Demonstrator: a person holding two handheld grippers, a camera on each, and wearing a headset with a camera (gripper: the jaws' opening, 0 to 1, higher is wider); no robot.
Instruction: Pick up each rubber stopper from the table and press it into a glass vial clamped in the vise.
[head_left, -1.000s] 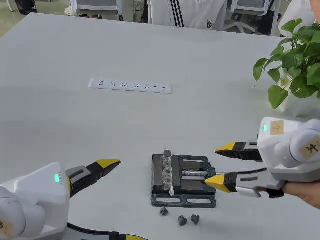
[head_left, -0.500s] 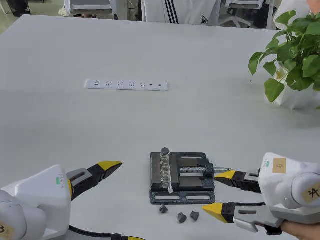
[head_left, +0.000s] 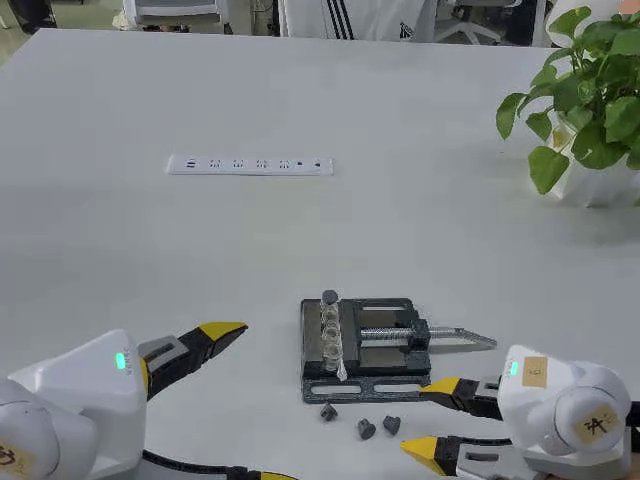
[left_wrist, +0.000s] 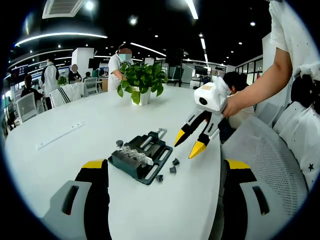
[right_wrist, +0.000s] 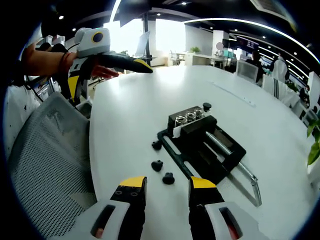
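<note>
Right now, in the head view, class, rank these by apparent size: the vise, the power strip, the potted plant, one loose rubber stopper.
1. potted plant, though cropped by the frame
2. vise
3. power strip: about as long, but much thinner and farther away
4. loose stopper

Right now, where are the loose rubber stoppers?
In the head view, the three loose stoppers lie on the table just on the near side of the vise, left of the open right gripper.
</note>
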